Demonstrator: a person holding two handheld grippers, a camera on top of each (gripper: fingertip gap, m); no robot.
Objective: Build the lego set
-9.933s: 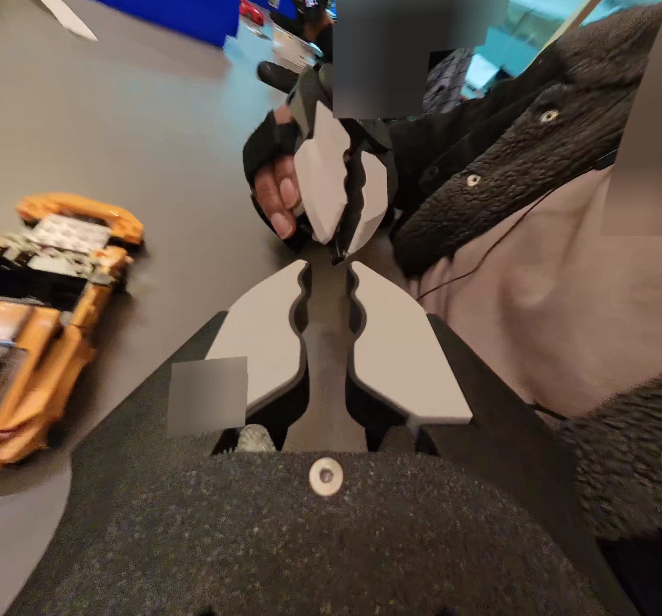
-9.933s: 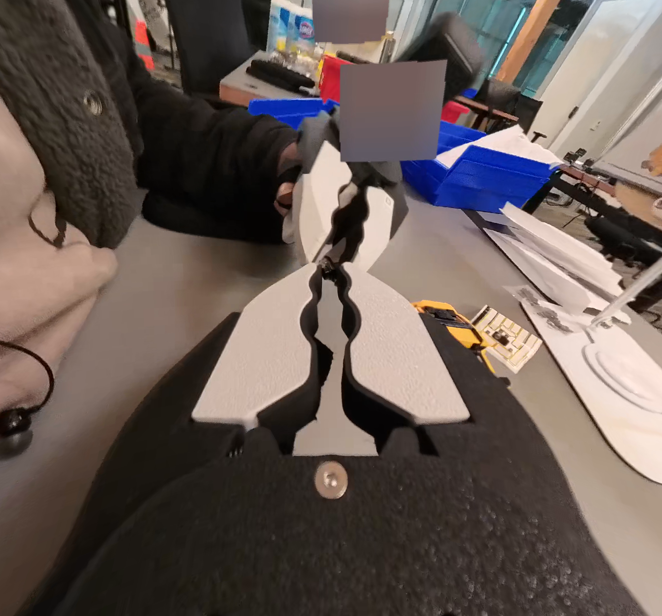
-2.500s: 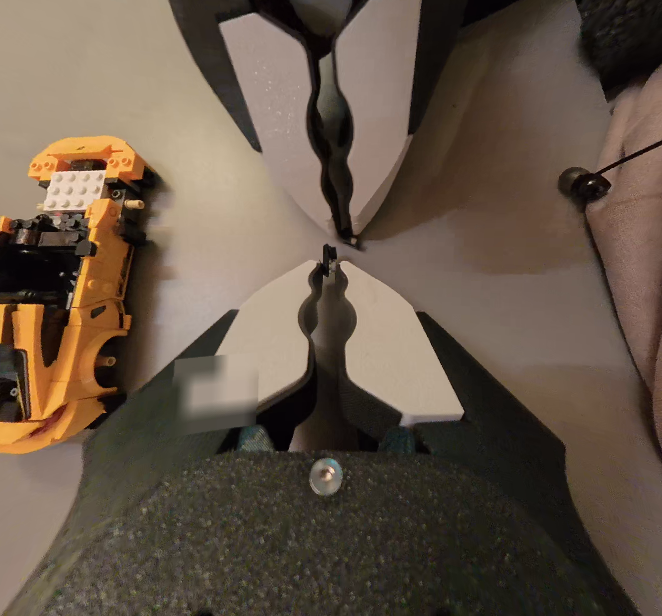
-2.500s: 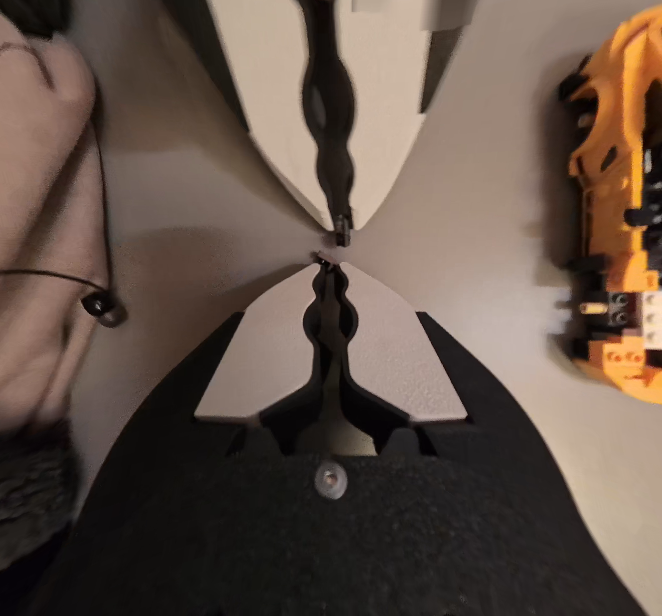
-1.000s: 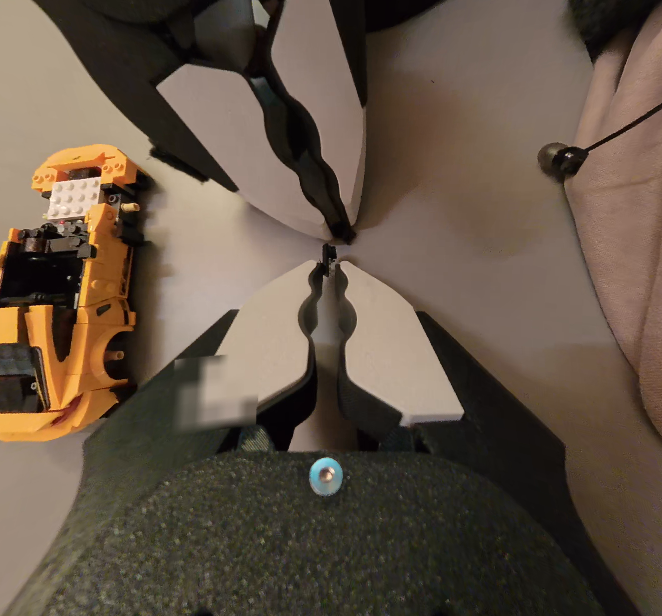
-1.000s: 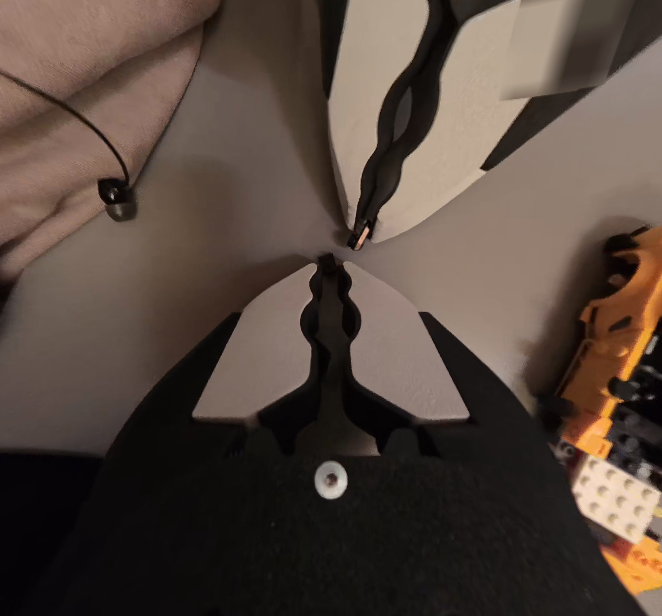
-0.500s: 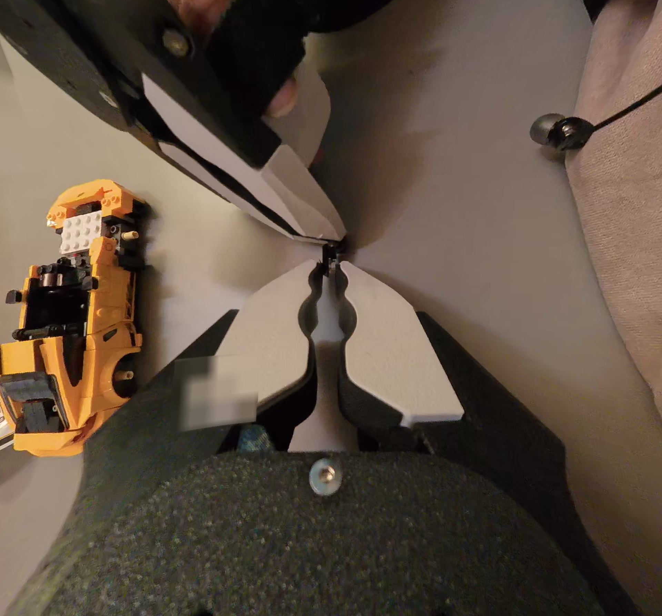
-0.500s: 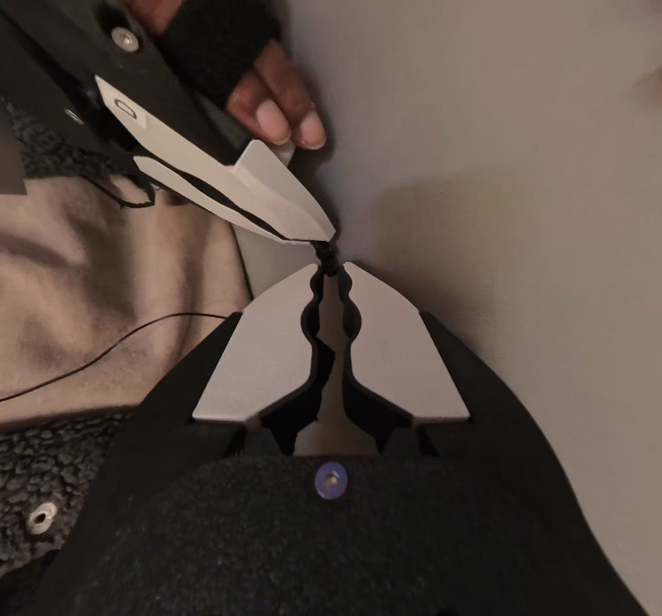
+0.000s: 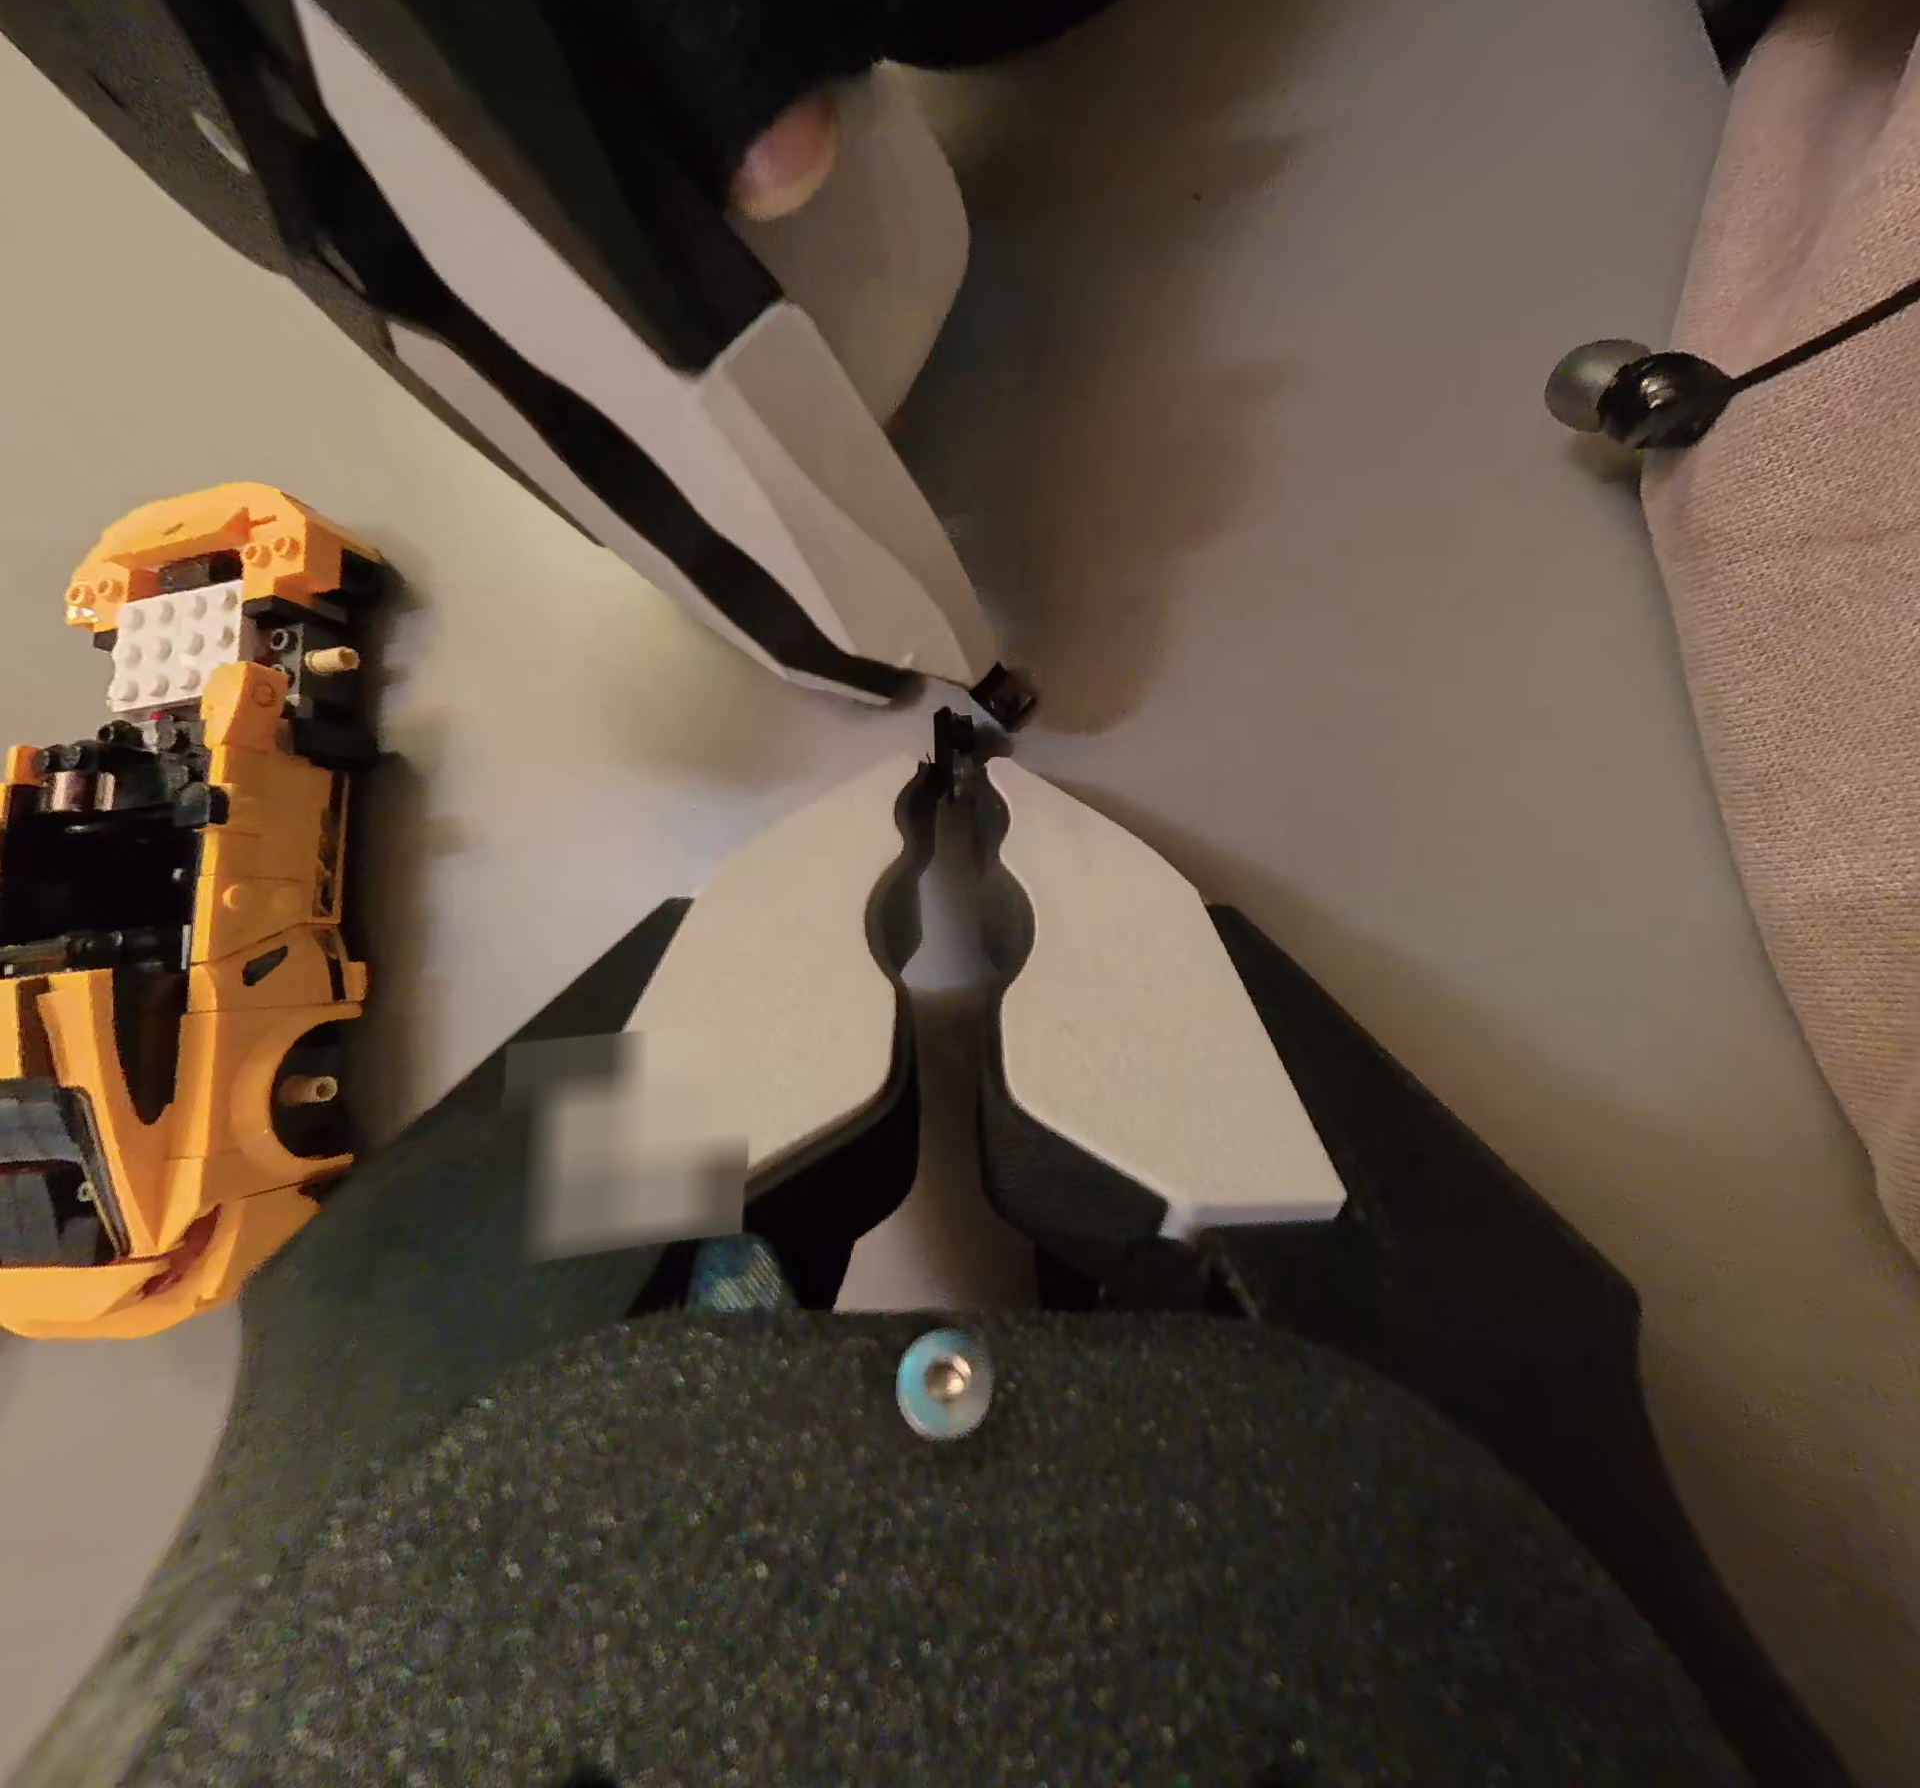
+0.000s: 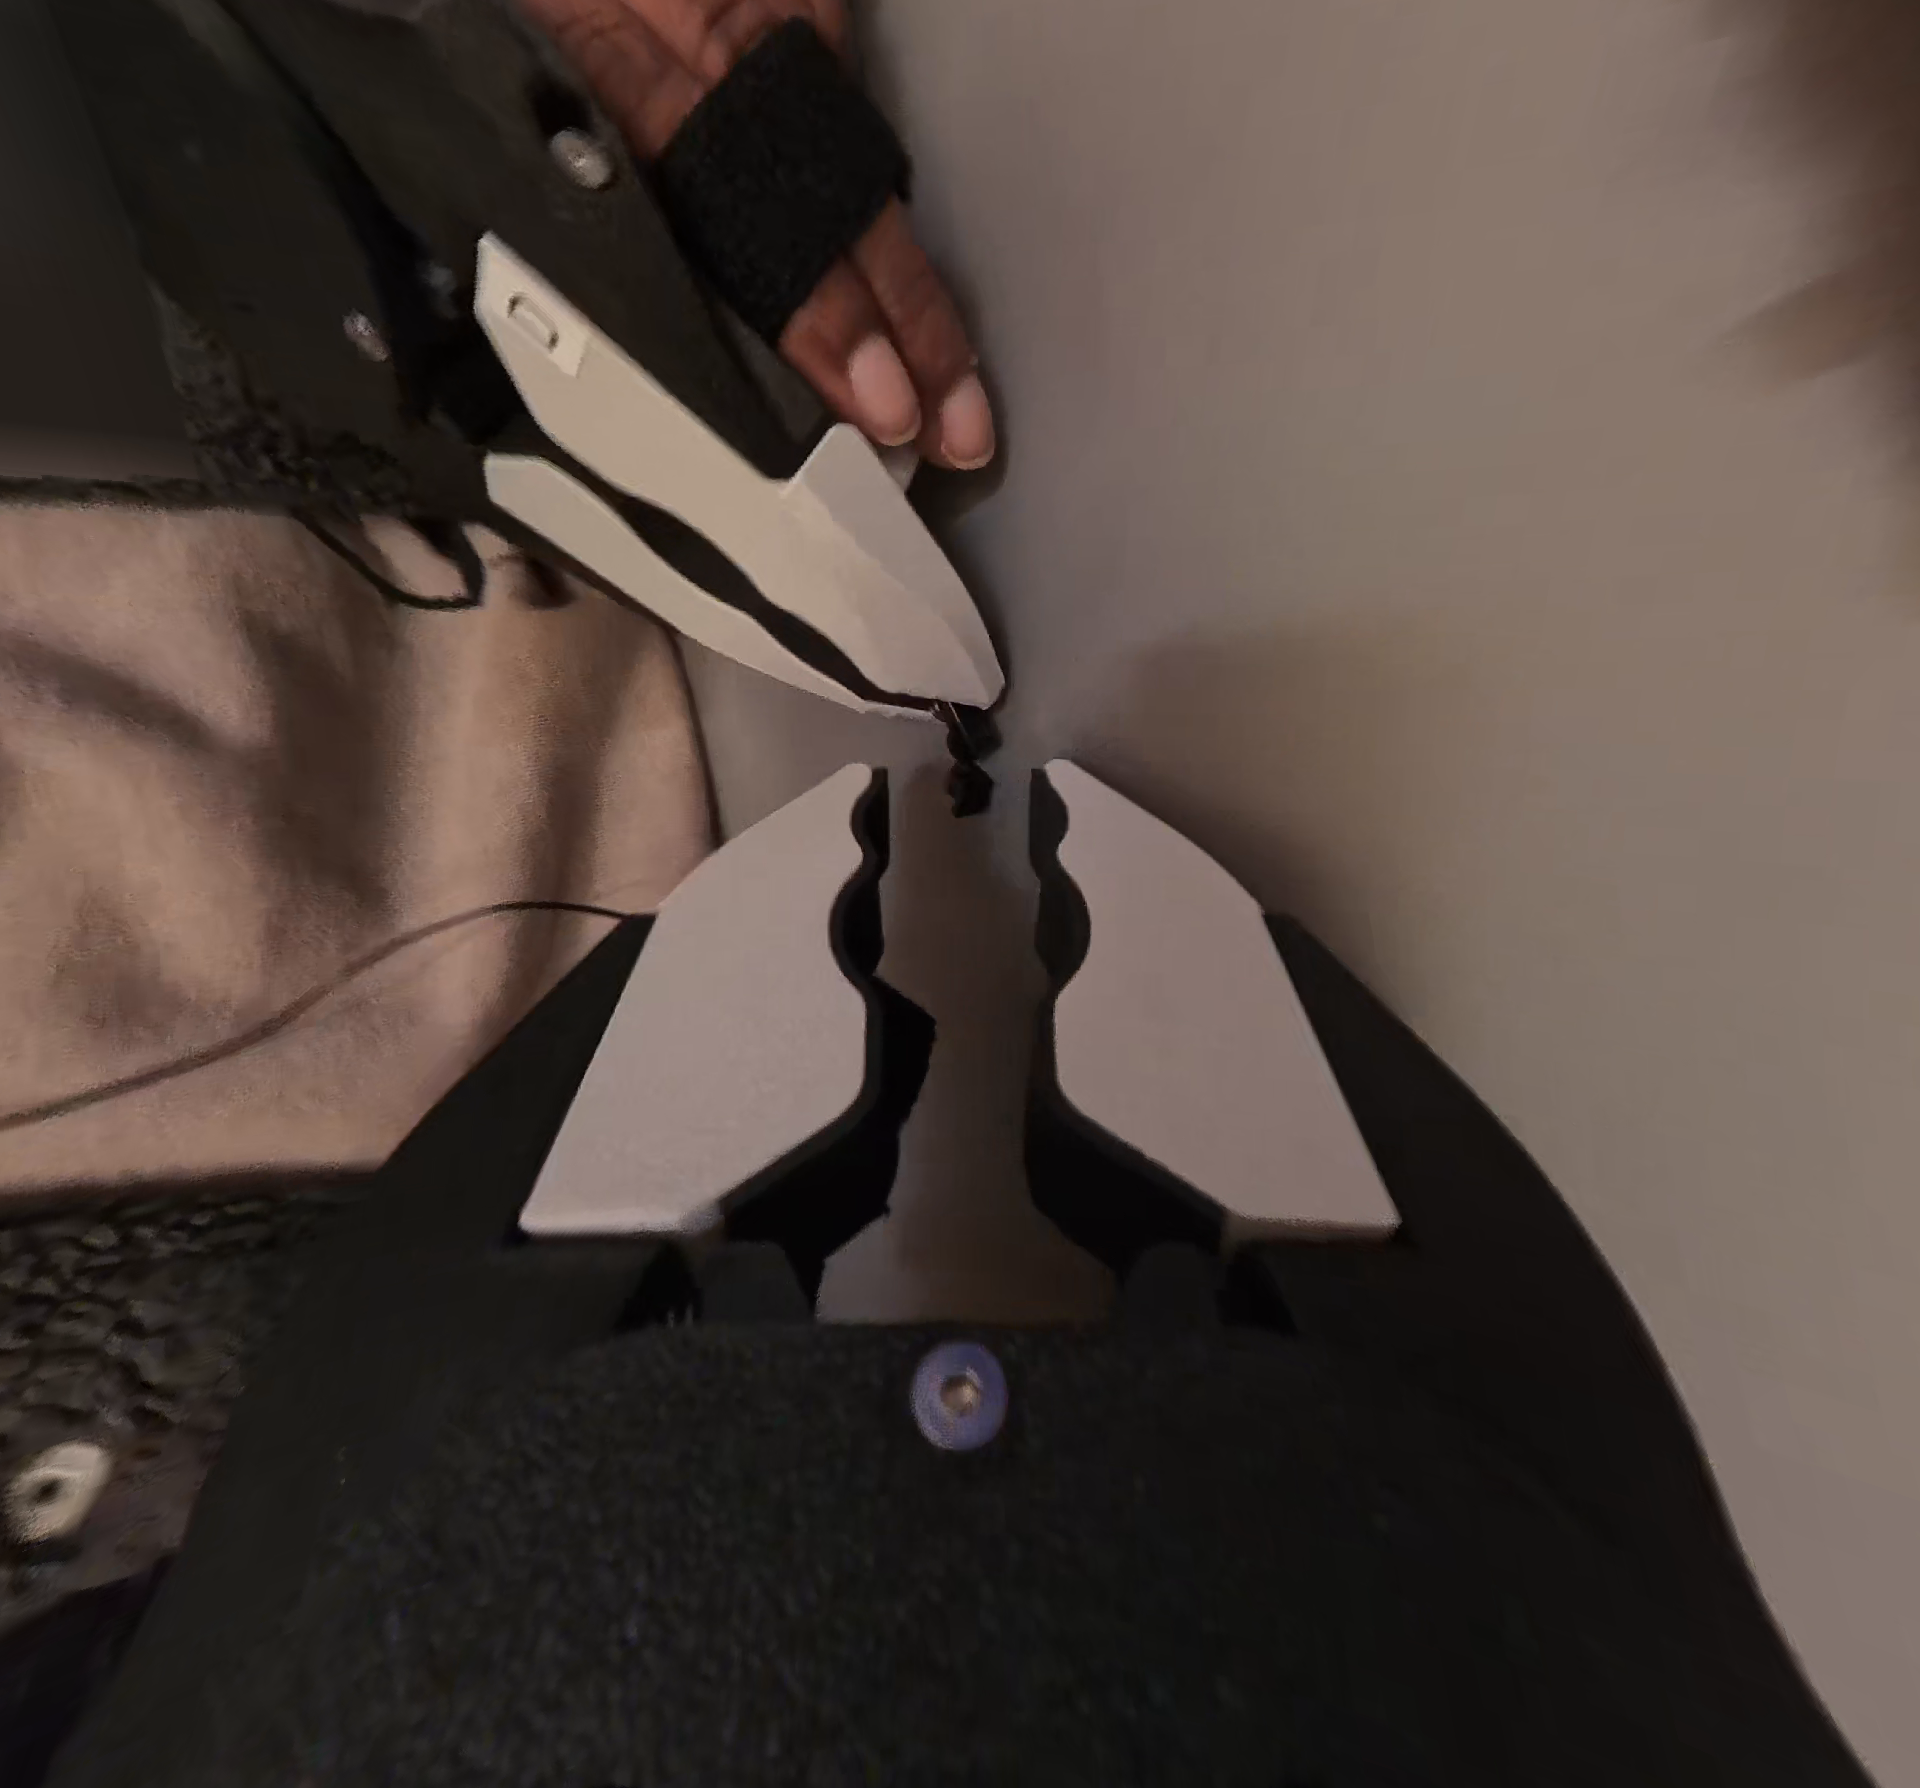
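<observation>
My left gripper [image 9: 961,770] is shut on a tiny black lego piece [image 9: 951,741] at its tips, held above the table. In the right wrist view the left gripper [image 10: 966,694] comes in from the upper left with the black piece [image 10: 971,788] hanging from its tips. My right gripper [image 10: 956,772] is open, its fingers either side of that piece and not touching it. It also shows in the left wrist view [image 9: 940,684], tip to tip with the left, beside a second black bit [image 9: 1003,696]. The partly built orange lego car [image 9: 177,907] lies at the left.
The pale grey table [image 9: 1299,595] runs under both grippers. An earbud on a thin black cable [image 9: 1621,403] lies at the right by beige cloth [image 9: 1818,699]. A person's hand [image 10: 727,24] holds the left gripper. Dark fleece [image 10: 94,1323] is at lower left. The grippers are tip to tip, or close to it. Left tips and right tips are each some 15 centimetres from the partly built orange lego car [image 9: 177,907].
The right gripper swung round to meet the left tip to tip, then opened and let go of its black piece. The left stayed shut. The car left the right wrist view.
</observation>
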